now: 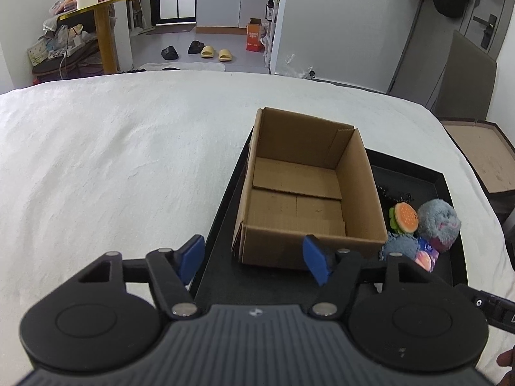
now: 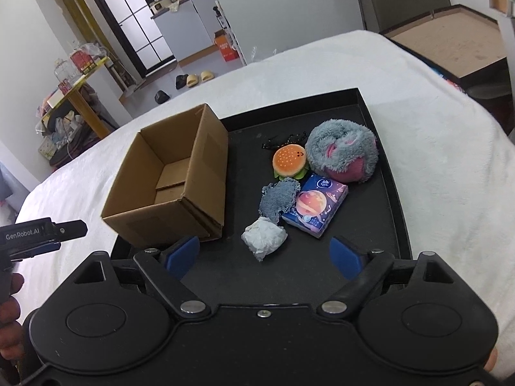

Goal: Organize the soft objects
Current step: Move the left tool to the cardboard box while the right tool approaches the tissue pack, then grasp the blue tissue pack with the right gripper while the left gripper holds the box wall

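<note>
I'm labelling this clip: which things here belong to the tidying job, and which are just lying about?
Job: cardboard box, burger plush, grey plush, denim patch, tissue pack, crumpled paper, black tray.

Lying about: slippers, orange carton, yellow table.

Even, bright indoor light, soft shadows, sharp focus throughout, with strong fisheye bending and dark vignetted corners.

The box (image 2: pixel 170 180) stands open-topped on the left of the tray (image 2: pixel 389 193), its near wall the one barrier to entry from this side. Right of it the toys crowd together: burger (image 2: pixel 288 160), grey plush (image 2: pixel 342 151), denim patch (image 2: pixel 278 200), tissue pack (image 2: pixel 317 207), paper wad (image 2: pixel 264 237). The near tray floor is bare, as is the white cover (image 1: pixel 112 160) left of the box.
</note>
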Motion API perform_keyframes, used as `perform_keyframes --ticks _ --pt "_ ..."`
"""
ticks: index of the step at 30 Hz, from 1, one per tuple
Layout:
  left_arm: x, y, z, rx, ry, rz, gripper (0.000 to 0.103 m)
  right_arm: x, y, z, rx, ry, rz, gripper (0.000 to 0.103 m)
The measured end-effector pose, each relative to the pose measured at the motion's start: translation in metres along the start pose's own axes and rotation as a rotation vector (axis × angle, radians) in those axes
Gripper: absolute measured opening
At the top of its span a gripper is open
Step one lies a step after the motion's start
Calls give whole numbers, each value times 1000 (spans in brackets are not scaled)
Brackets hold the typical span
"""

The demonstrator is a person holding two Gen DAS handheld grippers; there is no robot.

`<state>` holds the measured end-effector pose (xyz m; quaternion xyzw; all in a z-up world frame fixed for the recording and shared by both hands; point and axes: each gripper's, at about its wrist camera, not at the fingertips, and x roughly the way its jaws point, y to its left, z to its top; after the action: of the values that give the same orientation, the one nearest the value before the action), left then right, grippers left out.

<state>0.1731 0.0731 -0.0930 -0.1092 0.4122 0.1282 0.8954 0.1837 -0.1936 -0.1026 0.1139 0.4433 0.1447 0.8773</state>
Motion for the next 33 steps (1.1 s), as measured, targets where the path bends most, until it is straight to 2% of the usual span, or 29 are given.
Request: perform_keyframes --ticks 4,12,17,25,29,33 --pt "13 -3 5 -5 -3 3 56 17 -5 7 14 15 -10 85" --pt "40 -7 11 -23 17 21 41 55 -19 17 39 43 -58 74" --pt "57 -7 18 -47 43 38 36 79 -28 19 53 68 -108 61" --pt "71 -7 19 -56 52 68 21 105 -30 16 35 87 -135 60" --pt "78 -3 20 -61 56 70 19 115 -28 13 -1 96 -196 58" --pt "80 -3 18 -62 50 73 18 118 -24 11 -18 77 -197 62"
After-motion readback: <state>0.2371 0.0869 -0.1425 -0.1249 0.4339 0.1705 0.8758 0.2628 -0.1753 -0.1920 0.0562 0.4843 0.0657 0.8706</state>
